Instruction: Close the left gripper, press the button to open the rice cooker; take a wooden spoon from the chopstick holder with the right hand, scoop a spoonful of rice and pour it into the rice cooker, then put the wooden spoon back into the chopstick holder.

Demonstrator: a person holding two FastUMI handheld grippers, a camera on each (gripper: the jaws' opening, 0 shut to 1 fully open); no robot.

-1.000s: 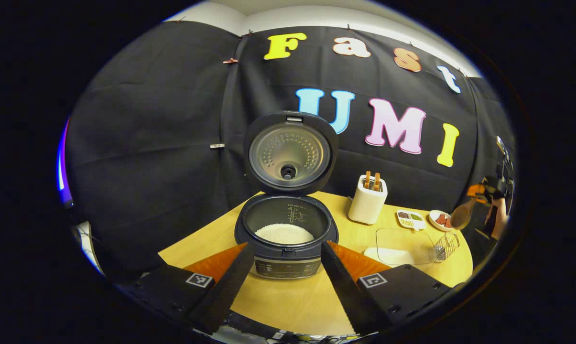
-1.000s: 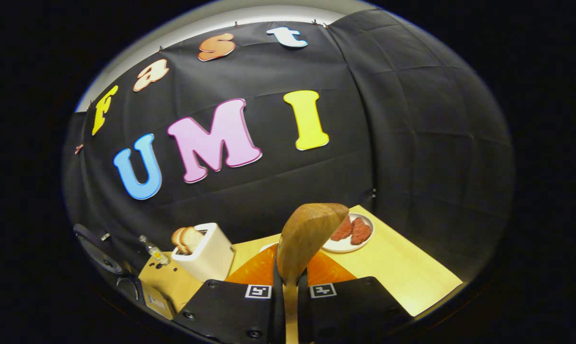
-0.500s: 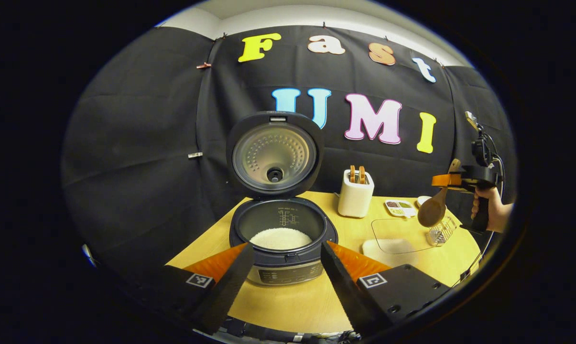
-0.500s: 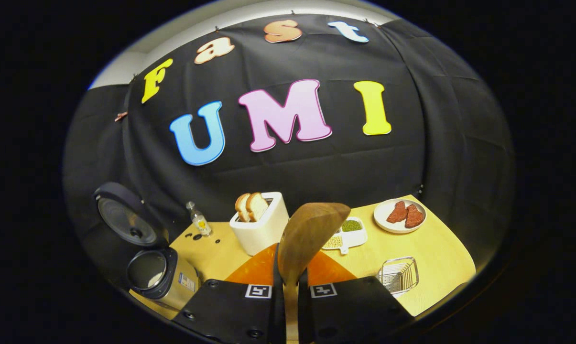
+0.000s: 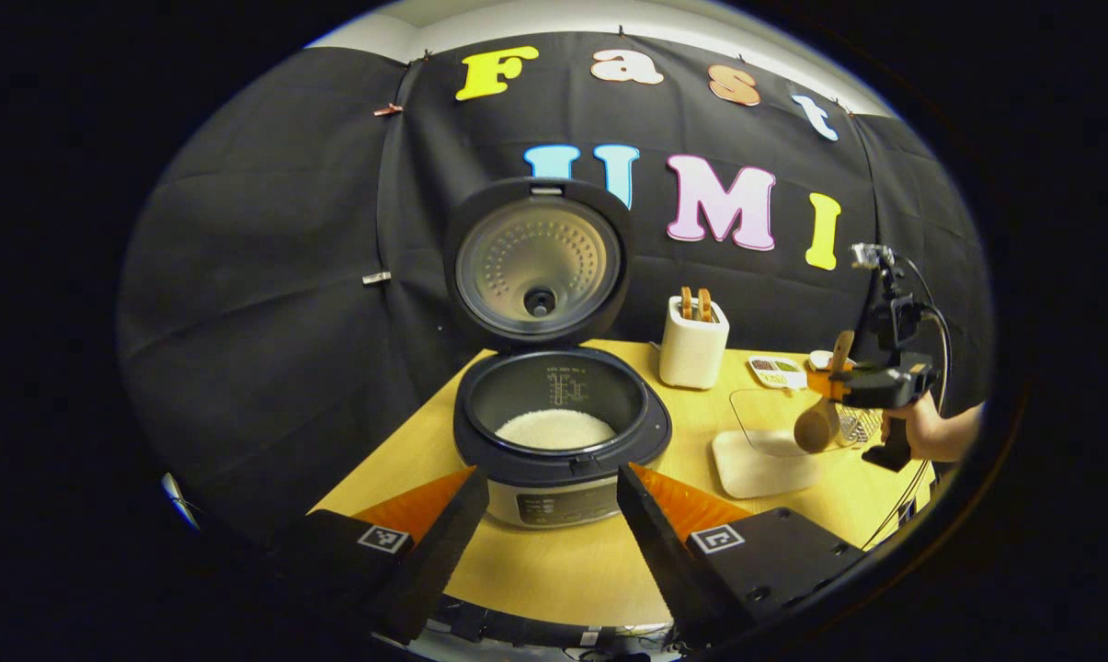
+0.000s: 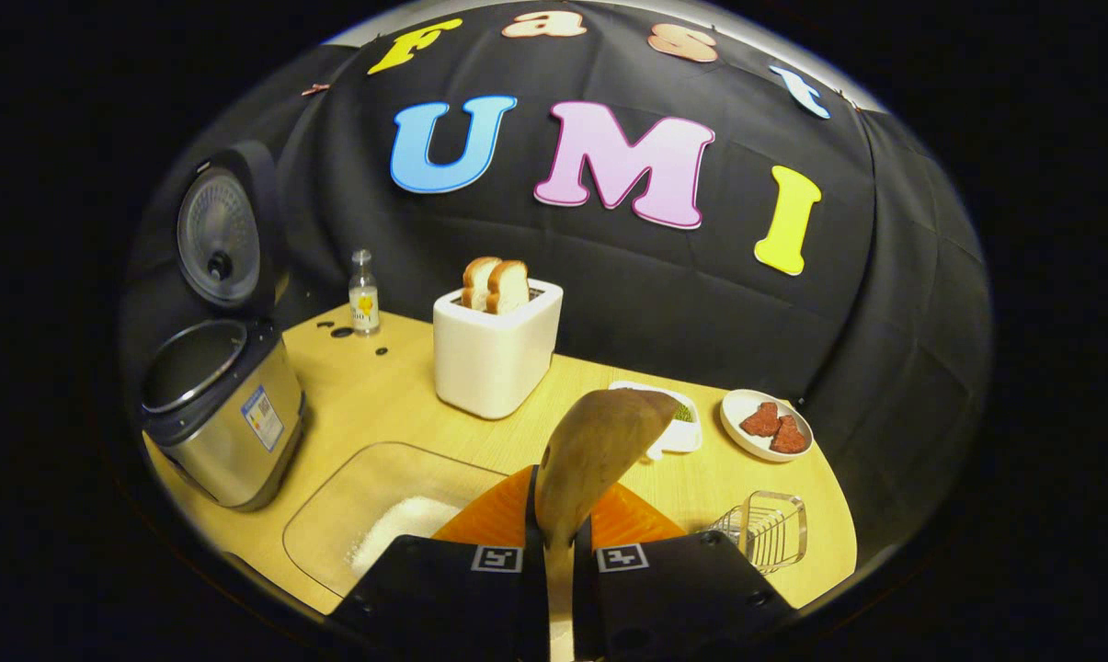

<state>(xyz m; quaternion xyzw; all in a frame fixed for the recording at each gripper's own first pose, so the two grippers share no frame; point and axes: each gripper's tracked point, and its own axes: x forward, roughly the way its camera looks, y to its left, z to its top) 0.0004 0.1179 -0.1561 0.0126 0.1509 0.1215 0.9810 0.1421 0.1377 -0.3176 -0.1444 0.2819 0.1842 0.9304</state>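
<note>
Wooden spoon (image 6: 590,455) near toaster (image 6: 494,354), wire basket (image 6: 767,529)

- Your wooden spoon (image 6: 595,450) hides part of the divided dish (image 6: 678,434) behind it.
- Its handle disappears between your right gripper (image 6: 554,552) fingers.
- Dish contents are too small to identify.

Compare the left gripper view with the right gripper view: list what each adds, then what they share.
Left gripper view adds the rice inside the rice cooker, its front panel, and the hand holding the right gripper. Right gripper view adds the small bottle and the cutlets on the plate. Both share the open cooker, toaster, clear rice container, wire basket and wooden spoon.
</note>
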